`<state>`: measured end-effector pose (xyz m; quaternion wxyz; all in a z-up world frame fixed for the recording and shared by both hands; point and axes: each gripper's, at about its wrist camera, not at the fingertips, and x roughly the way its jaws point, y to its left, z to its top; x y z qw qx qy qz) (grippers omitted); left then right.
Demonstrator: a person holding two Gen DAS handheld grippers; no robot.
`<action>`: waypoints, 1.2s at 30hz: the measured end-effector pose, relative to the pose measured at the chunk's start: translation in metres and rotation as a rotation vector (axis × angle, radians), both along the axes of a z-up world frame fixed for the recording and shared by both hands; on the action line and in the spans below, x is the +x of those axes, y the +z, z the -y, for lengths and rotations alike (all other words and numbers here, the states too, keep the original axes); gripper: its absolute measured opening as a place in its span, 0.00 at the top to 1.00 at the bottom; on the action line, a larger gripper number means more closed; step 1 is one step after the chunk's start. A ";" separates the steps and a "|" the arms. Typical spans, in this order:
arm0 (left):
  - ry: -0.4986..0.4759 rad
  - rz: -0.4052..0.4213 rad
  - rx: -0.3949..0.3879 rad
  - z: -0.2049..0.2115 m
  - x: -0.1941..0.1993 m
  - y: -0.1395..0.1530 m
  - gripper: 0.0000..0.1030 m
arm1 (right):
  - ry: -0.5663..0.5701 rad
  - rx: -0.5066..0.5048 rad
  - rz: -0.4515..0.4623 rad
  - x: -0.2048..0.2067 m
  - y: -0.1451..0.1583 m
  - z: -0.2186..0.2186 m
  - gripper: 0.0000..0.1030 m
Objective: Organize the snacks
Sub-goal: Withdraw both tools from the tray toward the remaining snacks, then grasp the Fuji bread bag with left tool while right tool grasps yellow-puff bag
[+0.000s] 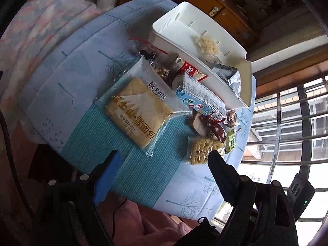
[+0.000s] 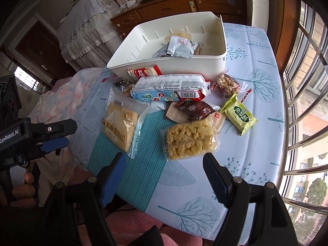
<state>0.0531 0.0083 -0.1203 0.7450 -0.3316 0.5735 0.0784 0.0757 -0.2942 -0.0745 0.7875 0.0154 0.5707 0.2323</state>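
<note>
Right wrist view: the left gripper (image 2: 61,135) at the left edge, jaws apart, with fingers (image 2: 22,190) of the holding hand below it; the left wrist view shows neither. Both views: the right gripper (image 2: 164,176) and left gripper (image 1: 164,174) stand open and empty above the near table edge. The table (image 2: 256,106) wears a pale blue tree-print cloth with a teal striped mat (image 2: 143,160); a wooden dresser (image 2: 205,2) stands behind, a barred window (image 2: 303,102) alongside. One white bin (image 2: 164,63) holds a few packets (number unclear). Before it lie one bread pack (image 2: 120,127), one puffed-snack bag (image 2: 190,139), one green packet (image 2: 239,116) and one biscuit roll (image 2: 170,88).
</note>
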 end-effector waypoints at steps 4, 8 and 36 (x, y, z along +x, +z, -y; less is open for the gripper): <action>0.078 -0.036 -0.069 -0.009 0.003 -0.020 0.17 | 0.023 -0.040 -0.035 -0.002 -0.009 -0.004 0.24; 0.127 -0.064 -0.116 -0.017 0.014 -0.037 0.12 | 0.046 -0.088 -0.070 -0.001 -0.019 -0.009 0.20; 0.324 -0.409 -0.302 -0.053 0.098 -0.155 0.01 | -0.016 -0.245 -0.422 0.067 -0.104 -0.024 0.11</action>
